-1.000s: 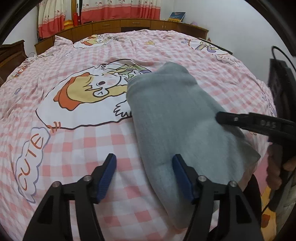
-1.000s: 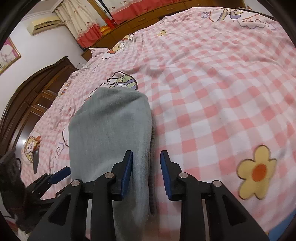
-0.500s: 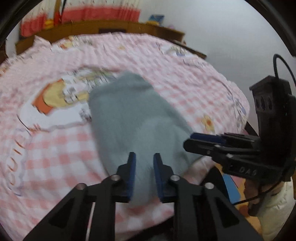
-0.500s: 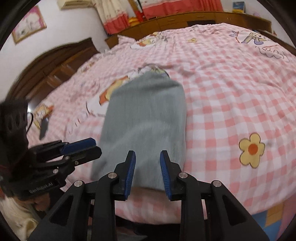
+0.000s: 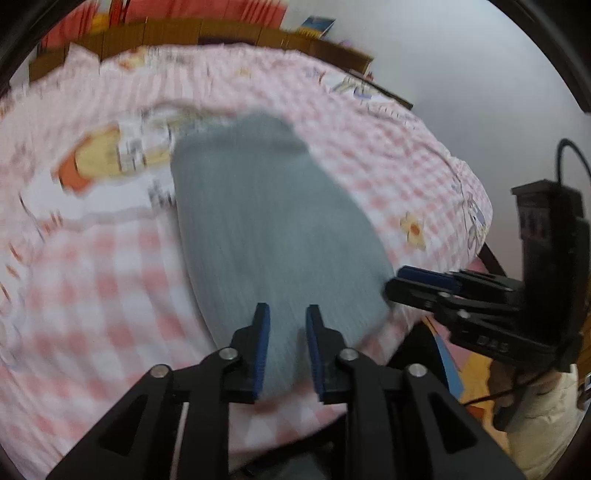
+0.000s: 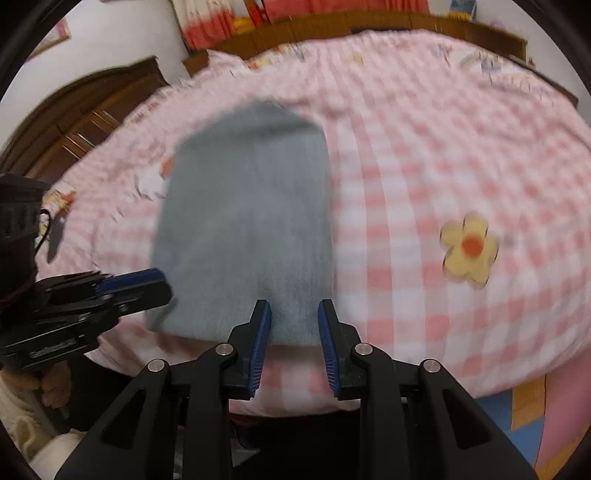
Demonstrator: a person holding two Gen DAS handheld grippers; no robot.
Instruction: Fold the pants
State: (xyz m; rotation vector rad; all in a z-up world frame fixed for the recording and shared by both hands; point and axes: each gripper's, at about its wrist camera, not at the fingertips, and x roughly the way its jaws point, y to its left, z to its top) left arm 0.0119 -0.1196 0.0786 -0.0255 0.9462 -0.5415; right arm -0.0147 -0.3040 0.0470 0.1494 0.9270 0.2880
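Observation:
The grey pants (image 5: 266,229) lie folded into a long narrow stack on the pink checked bedspread (image 5: 96,280), also in the right wrist view (image 6: 251,221). My left gripper (image 5: 286,347) hovers above the stack's near end, jaws a narrow gap apart and holding nothing. My right gripper (image 6: 293,343) hovers above the near end too, jaws a narrow gap apart and empty. Each gripper shows in the other's view: right (image 5: 417,280), left (image 6: 147,284). Both views are blurred.
The bed's near edge drops off just below the pants (image 6: 295,387). A wooden headboard (image 6: 74,122) stands at the left and a wooden ledge (image 6: 369,26) with curtains at the far side. A yellow flower print (image 6: 469,247) lies right of the pants.
The left gripper narrowed from wide open to a small gap. Both grippers pulled back and up from the pants; the stack stays on the bed.

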